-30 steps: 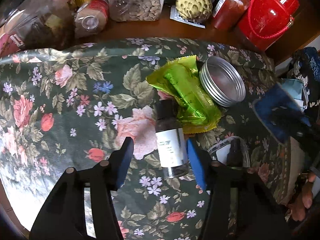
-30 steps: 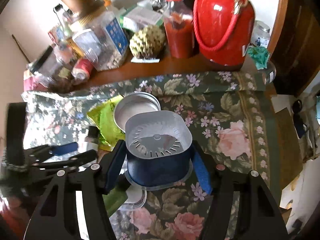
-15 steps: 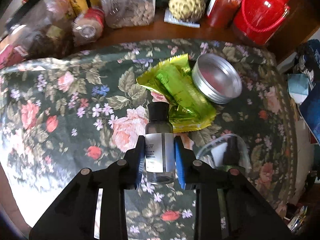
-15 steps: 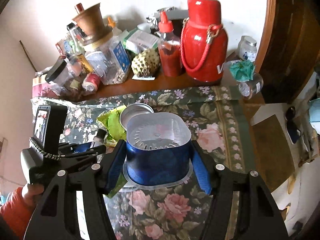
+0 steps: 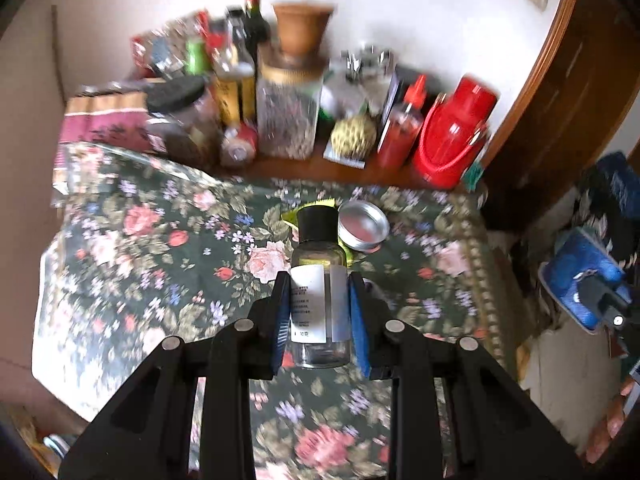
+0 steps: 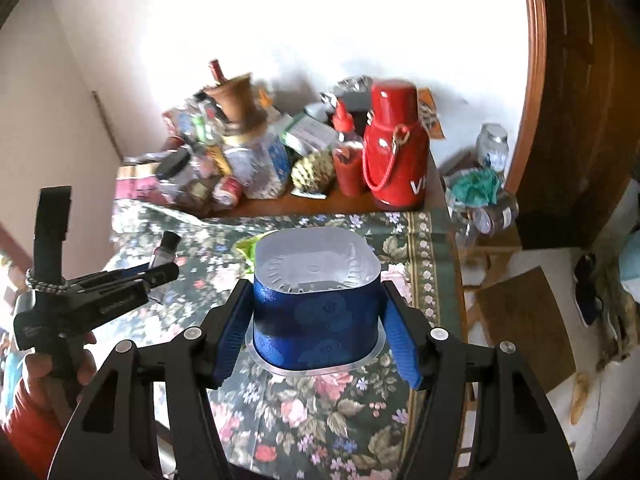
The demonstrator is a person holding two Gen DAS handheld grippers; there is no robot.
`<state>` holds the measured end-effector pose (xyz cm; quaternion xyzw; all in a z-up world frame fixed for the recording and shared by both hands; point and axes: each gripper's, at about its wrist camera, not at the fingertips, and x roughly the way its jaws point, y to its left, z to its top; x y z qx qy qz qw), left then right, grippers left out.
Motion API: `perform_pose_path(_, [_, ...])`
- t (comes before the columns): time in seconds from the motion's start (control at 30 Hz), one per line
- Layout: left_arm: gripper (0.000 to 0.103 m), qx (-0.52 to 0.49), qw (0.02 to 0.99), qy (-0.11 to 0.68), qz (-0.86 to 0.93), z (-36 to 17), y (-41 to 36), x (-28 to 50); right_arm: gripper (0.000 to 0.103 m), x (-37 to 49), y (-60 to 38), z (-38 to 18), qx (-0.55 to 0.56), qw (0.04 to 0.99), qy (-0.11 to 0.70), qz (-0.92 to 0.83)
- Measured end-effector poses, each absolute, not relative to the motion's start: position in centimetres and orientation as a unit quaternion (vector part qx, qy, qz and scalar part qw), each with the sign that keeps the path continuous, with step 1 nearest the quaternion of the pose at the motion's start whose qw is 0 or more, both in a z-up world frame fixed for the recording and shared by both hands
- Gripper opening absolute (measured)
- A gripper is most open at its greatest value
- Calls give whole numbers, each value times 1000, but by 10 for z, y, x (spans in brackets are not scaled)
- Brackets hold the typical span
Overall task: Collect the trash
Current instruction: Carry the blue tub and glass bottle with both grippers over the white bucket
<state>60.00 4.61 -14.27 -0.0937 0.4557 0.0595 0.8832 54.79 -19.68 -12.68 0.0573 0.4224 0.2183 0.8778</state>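
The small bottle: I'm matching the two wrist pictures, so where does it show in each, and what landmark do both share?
Left wrist: the bottle is at centre, upright between the left tongs, black cap on top.
Right wrist: the bottle is at middle left, in the left tongs, beside the blue cup.
Shared landmark: the red flask at the table's back.

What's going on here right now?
A person is clearing trash off the flowered tablecloth with two handheld grippers. The left gripper is clamped on a small bottle, off the cloth. The right gripper holds an upside-down blue cup. A green wrapper and a tin lid remain.
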Motion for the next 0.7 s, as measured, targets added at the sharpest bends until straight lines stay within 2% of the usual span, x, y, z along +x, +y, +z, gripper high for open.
perform_pose_path(0.37, [27, -101, 918, 377, 72, -69, 19, 491, 59, 487, -218, -75, 54, 894, 360, 261])
perform_pose_path(0.7, [27, -75, 941, 326, 45, -38, 29, 403, 59, 403, -203, -47, 61, 912, 326, 243])
